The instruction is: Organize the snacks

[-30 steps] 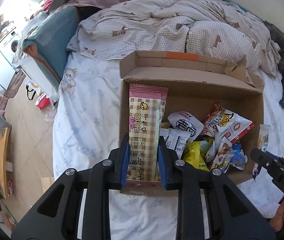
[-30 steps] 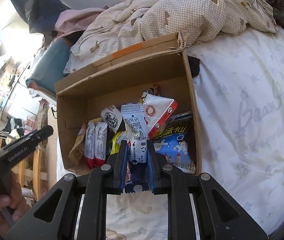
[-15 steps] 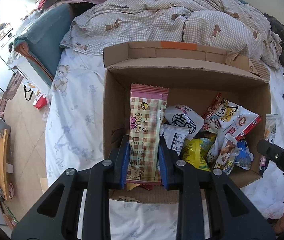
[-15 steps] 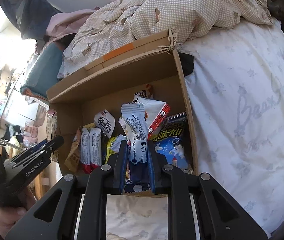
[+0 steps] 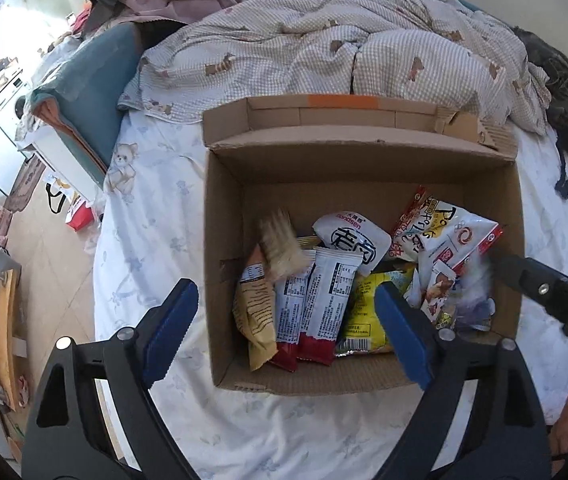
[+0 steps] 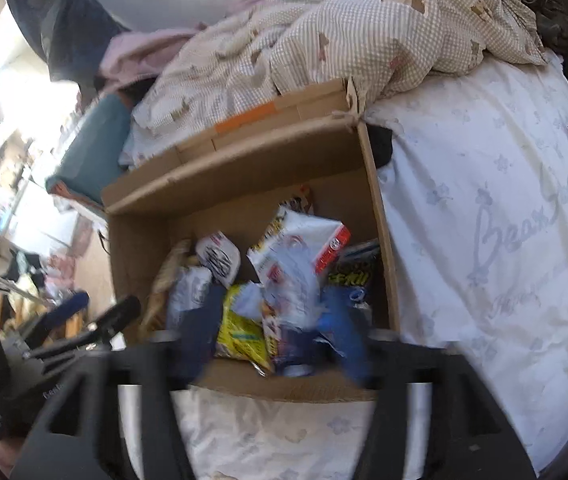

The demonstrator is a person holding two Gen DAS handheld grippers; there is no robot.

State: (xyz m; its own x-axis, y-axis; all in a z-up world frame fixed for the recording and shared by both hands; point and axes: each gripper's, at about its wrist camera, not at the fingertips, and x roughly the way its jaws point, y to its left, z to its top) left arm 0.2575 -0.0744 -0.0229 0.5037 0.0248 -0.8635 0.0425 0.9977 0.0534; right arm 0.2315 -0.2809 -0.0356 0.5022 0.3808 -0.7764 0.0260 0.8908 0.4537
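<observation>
Both grippers are hovering over the cardboard box (image 5: 220, 208): left gripper (image 5: 284, 332) and right gripper (image 6: 274, 330) jaws just opening, gripping nothing; a checked packet (image 5: 282, 250) is blurring inside.

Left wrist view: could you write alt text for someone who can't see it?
An open cardboard box of snack packets sits on a white bed sheet, seen from above between the spread blue pads of the left gripper, whose jaws have just been opening. A blurred plaid packet is dropping into the box; a rumpled checked quilt lies behind.
</observation>
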